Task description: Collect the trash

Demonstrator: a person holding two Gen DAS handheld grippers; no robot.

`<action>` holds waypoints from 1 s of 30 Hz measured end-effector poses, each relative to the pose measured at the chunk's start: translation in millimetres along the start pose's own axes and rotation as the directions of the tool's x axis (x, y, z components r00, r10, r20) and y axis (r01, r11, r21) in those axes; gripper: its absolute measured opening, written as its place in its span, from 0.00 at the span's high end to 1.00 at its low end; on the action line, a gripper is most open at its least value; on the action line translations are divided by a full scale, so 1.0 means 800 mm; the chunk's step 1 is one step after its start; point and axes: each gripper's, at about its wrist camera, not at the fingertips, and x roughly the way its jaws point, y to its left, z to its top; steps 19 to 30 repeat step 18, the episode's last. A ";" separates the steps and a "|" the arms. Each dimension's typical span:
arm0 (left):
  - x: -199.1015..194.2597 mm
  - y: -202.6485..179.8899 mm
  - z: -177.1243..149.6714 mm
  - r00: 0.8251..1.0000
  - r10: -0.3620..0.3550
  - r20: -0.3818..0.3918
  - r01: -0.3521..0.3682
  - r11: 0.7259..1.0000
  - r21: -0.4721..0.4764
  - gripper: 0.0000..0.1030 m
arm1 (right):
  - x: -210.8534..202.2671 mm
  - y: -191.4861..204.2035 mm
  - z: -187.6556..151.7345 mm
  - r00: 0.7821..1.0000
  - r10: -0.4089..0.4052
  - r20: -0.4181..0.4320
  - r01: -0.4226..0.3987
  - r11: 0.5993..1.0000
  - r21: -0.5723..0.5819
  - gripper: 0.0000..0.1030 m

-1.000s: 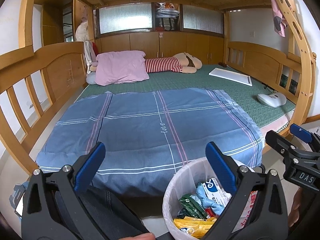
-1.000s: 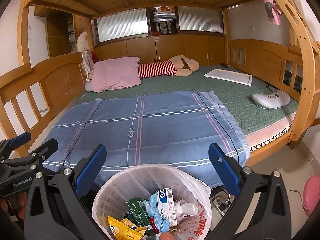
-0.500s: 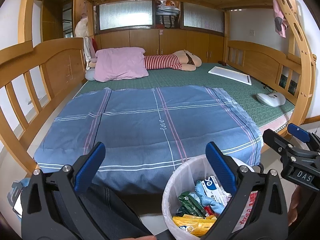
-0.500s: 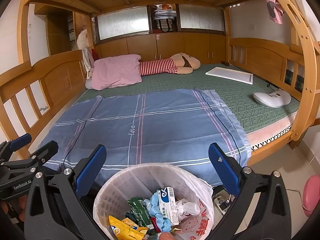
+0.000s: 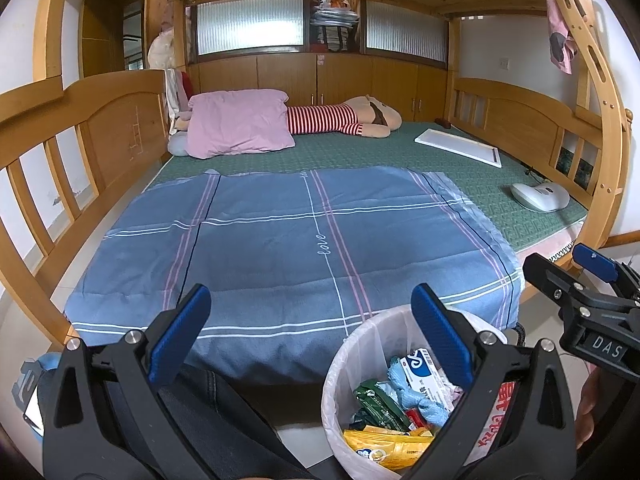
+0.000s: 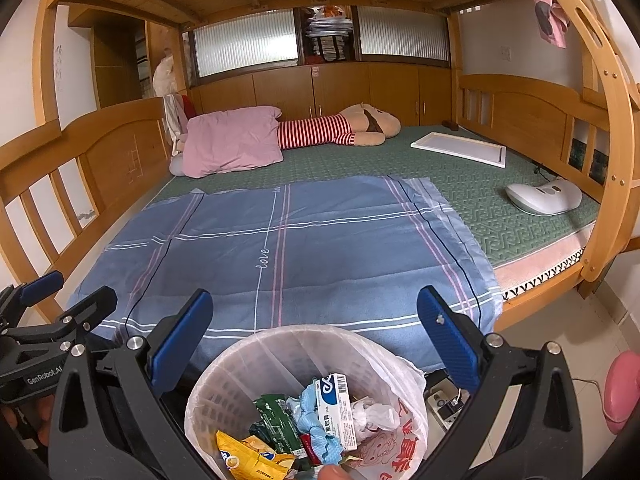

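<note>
A white trash bin [image 5: 340, 364] lined with a white bag stands on the floor at the foot of the bed; it also shows in the right wrist view [image 6: 224, 376]. It holds wrappers: a yellow packet [image 6: 248, 458], a green packet [image 6: 276, 426], a white and blue box [image 6: 335, 408] and crumpled tissue [image 6: 376, 416]. My left gripper [image 5: 310, 330] is open and empty, above and left of the bin. My right gripper [image 6: 314, 326] is open and empty, straddling the bin's far rim. Each gripper shows in the other's view, the right one [image 5: 576, 284] and the left one [image 6: 64, 296].
A wooden bunk bed holds a blue plaid blanket [image 5: 288, 240], a pink pillow [image 5: 236, 124], a striped plush toy [image 5: 348, 120], a white board [image 5: 458, 146] and a white device [image 5: 540, 196]. A pink object [image 6: 620, 388] and a power strip [image 6: 444, 408] lie on the floor.
Both views have shifted slightly, so the bed appears a little farther and lower. Both grippers stay open and empty. The bin's contents have not moved.
</note>
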 end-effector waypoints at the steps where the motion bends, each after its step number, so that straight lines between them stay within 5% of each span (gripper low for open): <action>1: -0.001 0.000 -0.001 1.000 -0.002 0.003 0.002 1.000 0.000 0.03 | 0.001 0.000 0.000 1.000 -0.001 -0.002 0.001 1.000 0.001 0.03; 30: 0.013 0.005 -0.004 0.999 0.034 -0.016 -0.034 0.999 0.000 0.03 | -0.008 -0.007 0.005 0.999 0.017 0.050 -0.019 0.999 0.040 0.03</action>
